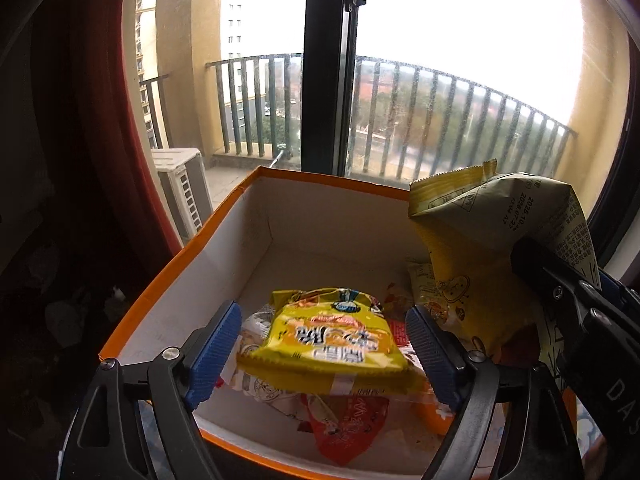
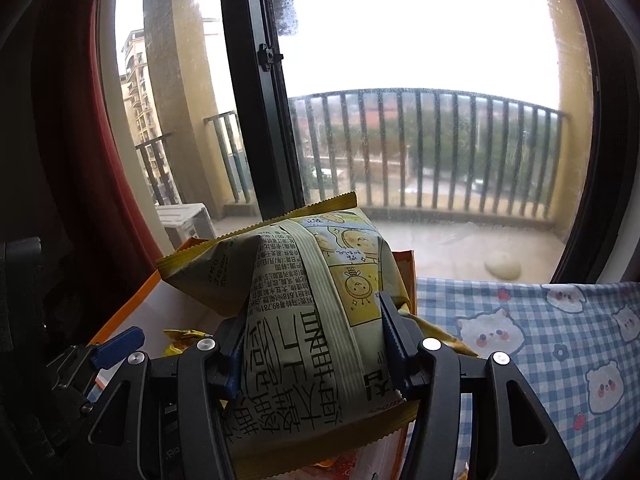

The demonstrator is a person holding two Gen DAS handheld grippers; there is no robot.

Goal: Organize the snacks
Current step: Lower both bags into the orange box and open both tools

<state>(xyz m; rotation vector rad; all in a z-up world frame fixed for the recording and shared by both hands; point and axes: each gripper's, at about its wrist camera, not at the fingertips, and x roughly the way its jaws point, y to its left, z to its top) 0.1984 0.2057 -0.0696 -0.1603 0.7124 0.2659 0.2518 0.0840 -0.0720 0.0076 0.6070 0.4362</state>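
Note:
An orange box [image 1: 224,216] with a white inside holds several snack packets. My left gripper [image 1: 324,354] is over its near end, its blue pads [image 1: 214,354] spread wide on either side of a small yellow packet [image 1: 332,338]. The packet looks blurred, with a gap at each pad. My right gripper [image 2: 314,344] is shut on a large yellow chip bag [image 2: 304,308] and holds it over the box's right side. That bag [image 1: 492,248] and the right gripper show at the right of the left wrist view.
The box [image 2: 132,300] stands on a blue checked cloth with bear prints [image 2: 560,340]. A window with a dark frame [image 1: 328,68] and a balcony railing lie behind it. A red curtain [image 1: 104,120] hangs on the left.

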